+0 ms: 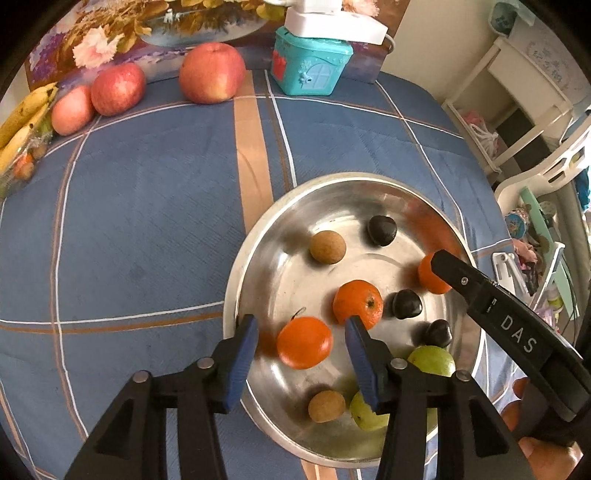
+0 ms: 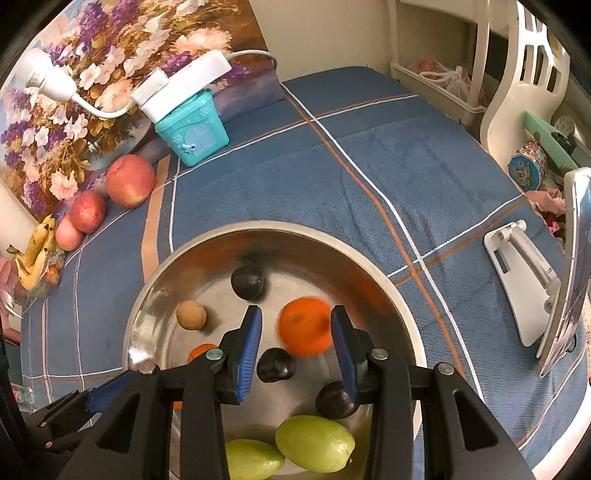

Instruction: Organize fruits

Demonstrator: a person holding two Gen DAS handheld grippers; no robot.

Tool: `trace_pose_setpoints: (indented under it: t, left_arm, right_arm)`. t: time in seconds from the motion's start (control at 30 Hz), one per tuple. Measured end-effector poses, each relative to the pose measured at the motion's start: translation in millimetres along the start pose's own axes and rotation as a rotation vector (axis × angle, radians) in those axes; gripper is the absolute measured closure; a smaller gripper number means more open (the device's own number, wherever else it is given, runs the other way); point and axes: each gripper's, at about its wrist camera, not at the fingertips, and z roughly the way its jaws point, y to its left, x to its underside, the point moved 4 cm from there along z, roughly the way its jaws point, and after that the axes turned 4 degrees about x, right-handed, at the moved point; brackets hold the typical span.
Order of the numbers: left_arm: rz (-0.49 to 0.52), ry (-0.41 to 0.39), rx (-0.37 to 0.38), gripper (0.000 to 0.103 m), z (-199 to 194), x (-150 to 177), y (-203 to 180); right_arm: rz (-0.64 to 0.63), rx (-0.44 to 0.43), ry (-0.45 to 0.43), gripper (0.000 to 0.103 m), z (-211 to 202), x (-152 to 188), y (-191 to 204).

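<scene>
Left claw (image 1: 301, 341): open over the bowl's near-left part, blue pads apart. An orange (image 1: 304, 342) lies in the gap between them, touching neither pad, blurred at its edges.
Right claw (image 2: 296, 328): open, blue pads apart, hanging over the bowl's far-right part. A blurred orange (image 2: 306, 326) shows in the gap, close to the right pad; I cannot tell whether it touches.
Bowl (image 1: 236, 273): shiny steel, on the blue checked cloth (image 1: 147, 221); in the left view it sits at 4 o'clock.
Fruit in bowl, left view: a second orange (image 1: 357, 303) at the centre; a third (image 1: 430, 275) at 2 o'clock, partly behind the right claw's black arm; two brown round fruits (image 1: 327, 247), one at 11 o'clock, one at 6; three dark plums (image 1: 382, 230), at 12, 3 and 4 o'clock; two green fruits (image 1: 432, 360) at 5 o'clock, touching the right pad's arm in the picture.
Fruit in bowl, right view: two green fruits side by side at 6 o'clock, a plum just above them.
Outside the bowl: three apples (image 1: 212, 72) in a row at 11 o'clock on the tabletop, bananas (image 1: 22, 118) at 9 o'clock by the edge.
Back edge: teal house-shaped box (image 1: 310, 62) with a white power strip (image 1: 332, 22) on top, before a flower painting (image 2: 74, 74).
Right side: white stand (image 2: 524, 273) on the cloth at 3 o'clock in the right view.
</scene>
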Motion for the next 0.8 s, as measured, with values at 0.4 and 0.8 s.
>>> trace_pose_setpoints:
  t: [0.4,0.8]
  left_arm:
    - [-0.11,-0.04,-0.01,0.029,-31.7,11.3,36.3]
    - [-0.261,-0.198,-0.148,0.0,-63.7,31.0,113.5]
  right_arm:
    - [-0.066,0.011,-0.009,0.055,-24.2,17.7,14.9]
    - [-0.169,0.014,-0.021,0.016,-35.9,51.0,44.3]
